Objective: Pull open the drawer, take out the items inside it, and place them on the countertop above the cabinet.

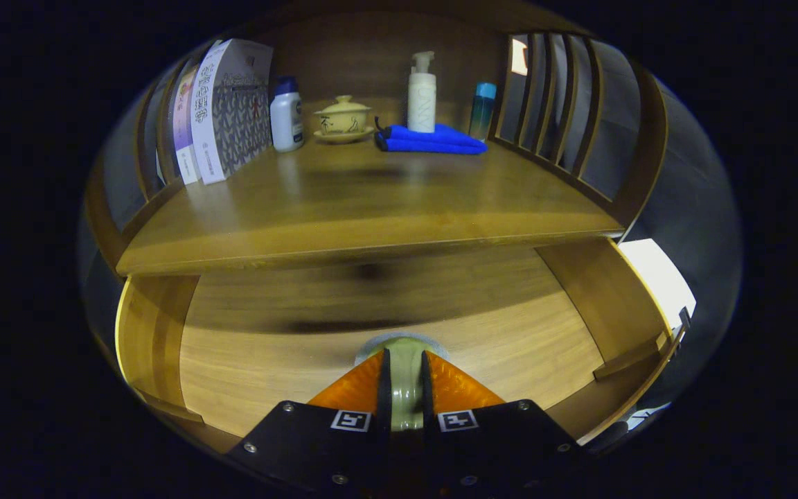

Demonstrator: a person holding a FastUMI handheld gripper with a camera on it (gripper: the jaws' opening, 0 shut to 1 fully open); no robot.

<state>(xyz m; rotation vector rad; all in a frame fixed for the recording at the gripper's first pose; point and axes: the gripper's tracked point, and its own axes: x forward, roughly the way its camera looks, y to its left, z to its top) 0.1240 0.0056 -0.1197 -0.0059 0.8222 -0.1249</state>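
The wooden drawer [246,367] is pulled open below the countertop [371,208]. My gripper [406,360] hangs over the drawer's floor. Its orange fingers [354,388] are shut on an olive-green rounded item [406,388] with a pale rim. The item stands edge-on between the fingers, so most of it is hidden. The rest of the drawer floor is bare wood, partly shadowed under the countertop.
At the back of the countertop stand books [222,111], a small white bottle [287,114], a lidded yellow cup on a saucer [342,118], a pump bottle [422,93] on a folded blue cloth [430,140], and a teal bottle [482,111]. Slatted wooden sides [558,104] flank it.
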